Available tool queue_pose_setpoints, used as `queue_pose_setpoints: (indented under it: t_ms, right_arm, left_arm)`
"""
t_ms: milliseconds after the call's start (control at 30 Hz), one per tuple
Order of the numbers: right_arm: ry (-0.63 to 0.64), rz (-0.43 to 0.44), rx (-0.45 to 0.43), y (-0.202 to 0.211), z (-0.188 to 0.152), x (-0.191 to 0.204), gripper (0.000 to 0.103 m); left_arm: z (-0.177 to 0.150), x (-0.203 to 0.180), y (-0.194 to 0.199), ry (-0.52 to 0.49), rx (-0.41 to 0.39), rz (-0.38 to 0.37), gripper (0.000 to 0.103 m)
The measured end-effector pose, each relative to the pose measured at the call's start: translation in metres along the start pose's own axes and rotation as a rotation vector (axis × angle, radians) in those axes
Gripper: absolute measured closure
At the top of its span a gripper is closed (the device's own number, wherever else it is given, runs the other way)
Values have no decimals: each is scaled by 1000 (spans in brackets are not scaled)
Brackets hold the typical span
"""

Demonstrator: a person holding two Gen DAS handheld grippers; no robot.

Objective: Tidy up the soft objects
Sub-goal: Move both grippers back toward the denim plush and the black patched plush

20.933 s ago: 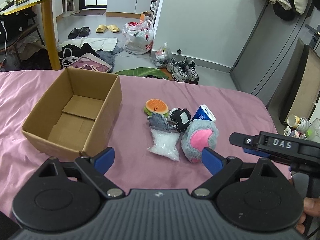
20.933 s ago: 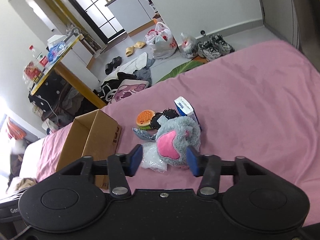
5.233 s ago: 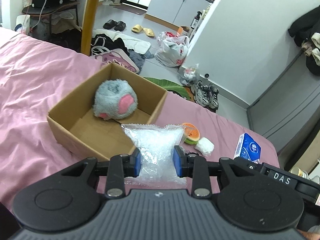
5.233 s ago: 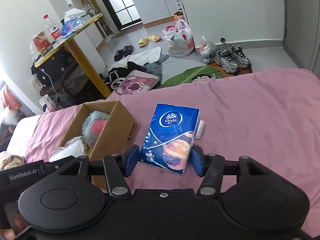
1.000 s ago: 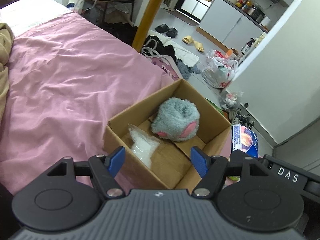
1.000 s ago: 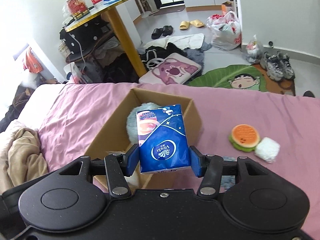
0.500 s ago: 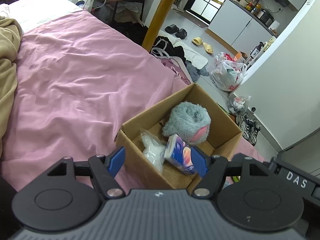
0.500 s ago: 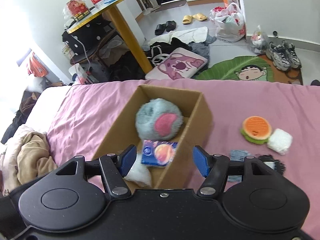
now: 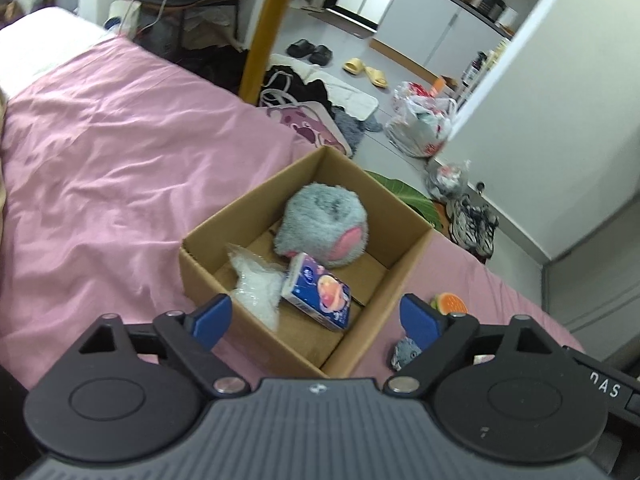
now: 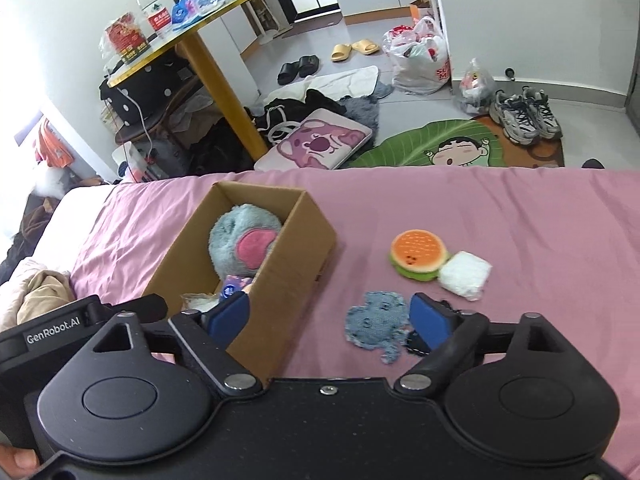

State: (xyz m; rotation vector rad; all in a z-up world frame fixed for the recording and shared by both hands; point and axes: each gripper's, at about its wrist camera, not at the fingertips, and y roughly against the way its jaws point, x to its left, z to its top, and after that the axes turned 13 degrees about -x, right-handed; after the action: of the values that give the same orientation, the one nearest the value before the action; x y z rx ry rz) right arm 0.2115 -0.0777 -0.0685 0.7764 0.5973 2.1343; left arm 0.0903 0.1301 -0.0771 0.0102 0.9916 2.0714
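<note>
You are working over a bed [image 10: 520, 216] covered by a wrinkled pink sheet. Directly on it sits an open cardboard box [image 10: 288, 280], set near the bed's edge that faces the floor. To the box's right, well apart from it, you have a burger-shaped plush [image 10: 418, 254] touching a small white bundle [image 10: 466, 274]. Nearer you lies a flat denim-blue patch [image 10: 374, 324], with a dark item just beside it, mostly hidden. A beige cloth [image 10: 44, 290] is bunched at the far left.

Home bedroom: pink bedsheet [image 9: 120, 168], slippers [image 10: 354, 49] and sneakers [image 10: 524, 114] on floor, cartoon mat [image 10: 440, 148].
</note>
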Motion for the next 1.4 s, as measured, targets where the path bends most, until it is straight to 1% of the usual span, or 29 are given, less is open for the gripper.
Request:
queue_pose_setpoints:
  t_ms: [167,233,367,500,600,767,900,1067,1200,1333,1400]
  right_arm:
    - [-33,8,-16,12,-6,-21,2]
    - [-59,9,-27,17,-8,-31,0]
    - [-97,10,-40,25,-16,-48,0]
    - [-97,4,-25,31,-20,-56,0]
    - [-108,0,-37,37,-20,-61,0]
    - [-130,-15,-40,43,-25,-73,0]
    - [-137,-19,-56,49,-24,-79,0]
    - [-163,-29,-61,48,-24,-88,0]
    - [-187,-35,-66,47,-24,-95,2]
    - [-216,-39,-59,42,-26,-103,10]
    - [-229,-41,-47,37,-28,-107,14]
  left_arm:
    - [-3,-16,7,-54,7,-11,7]
    - [-4,-23,8,-77,15,-15,6]
    - [-10,-36,18,-128,4,-20,6]
    - [-13,-44,24,-133,6,-32,6]
    - [-17,-51,25,-145,3,-31,6]
    - [-26,-64,24,-153,22,-58,6]
    - [-32,-75,23,-176,19,-69,6]
    - [-37,-82,19,-176,13,-88,7]
    - [-40,-88,12,-168,26,-102,9]
    - [-45,-93,4,-158,29,-116,9]
    - [-48,-97,-2,-156,34,-116,12]
